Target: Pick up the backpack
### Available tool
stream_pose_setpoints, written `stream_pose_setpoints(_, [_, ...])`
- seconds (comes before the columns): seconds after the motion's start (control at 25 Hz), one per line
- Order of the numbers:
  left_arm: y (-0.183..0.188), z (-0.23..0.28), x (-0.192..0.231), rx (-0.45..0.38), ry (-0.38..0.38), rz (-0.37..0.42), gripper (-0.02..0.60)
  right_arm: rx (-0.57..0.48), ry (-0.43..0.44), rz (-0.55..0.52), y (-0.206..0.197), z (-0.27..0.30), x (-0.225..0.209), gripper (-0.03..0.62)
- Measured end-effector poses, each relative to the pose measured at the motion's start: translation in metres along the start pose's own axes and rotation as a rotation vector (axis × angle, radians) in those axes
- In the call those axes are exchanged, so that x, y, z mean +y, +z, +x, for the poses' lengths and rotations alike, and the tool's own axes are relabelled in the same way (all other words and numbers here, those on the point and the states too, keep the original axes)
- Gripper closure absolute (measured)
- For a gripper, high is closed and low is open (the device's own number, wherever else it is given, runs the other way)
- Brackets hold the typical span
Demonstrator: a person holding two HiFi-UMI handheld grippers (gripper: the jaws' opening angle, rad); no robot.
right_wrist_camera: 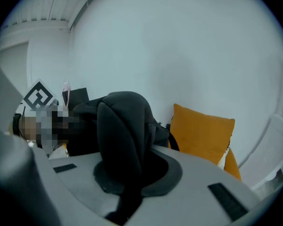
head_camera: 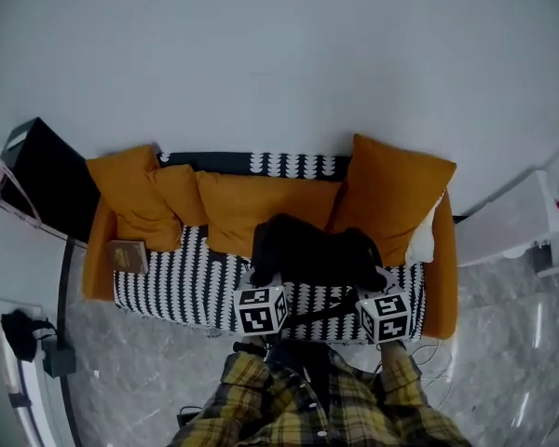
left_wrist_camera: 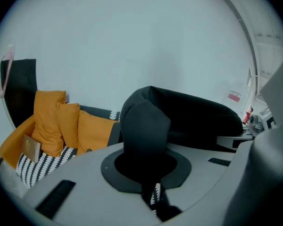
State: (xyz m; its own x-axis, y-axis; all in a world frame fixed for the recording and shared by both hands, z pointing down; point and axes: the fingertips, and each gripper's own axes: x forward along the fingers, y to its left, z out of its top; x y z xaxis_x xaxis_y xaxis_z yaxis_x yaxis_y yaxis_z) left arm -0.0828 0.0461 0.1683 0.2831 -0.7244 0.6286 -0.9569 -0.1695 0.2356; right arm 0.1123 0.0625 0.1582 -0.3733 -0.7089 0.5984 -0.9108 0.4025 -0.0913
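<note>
while under backpack (head_camera: 312, 248), striped sofa (head_camera: 168, 291), white wall (head_camera: 279, 54)

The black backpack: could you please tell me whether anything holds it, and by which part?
Both: left gripper and right gripper are each shut on a padded, strap-like fold of the black fabric backpack, one per side.
</note>
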Motion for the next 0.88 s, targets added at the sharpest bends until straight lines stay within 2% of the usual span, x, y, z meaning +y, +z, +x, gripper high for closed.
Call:
stream_pose_setpoints(0.24, [0.042, -0.020, -0.016, -0.085, -0.028, 0.020, 0.538, -0.100, -0.011, 0.013, 0.039, -0.027, -0.004, 0.566])
stream_pose_setpoints(0.52, [0.070, -0.040, -0.032, -0.141, -0.062, 0.035, 0.538, -0.180, -0.013, 0.020, 0.070, -0.054, -0.008, 0.566])
stream_pose_setpoints(0.88, [0.126, -0.067, -0.049, -0.211, -0.115, 0.100, 0.538, -0.314, -0.001, 0.022, 0.126, -0.084, -0.010, 0.566])
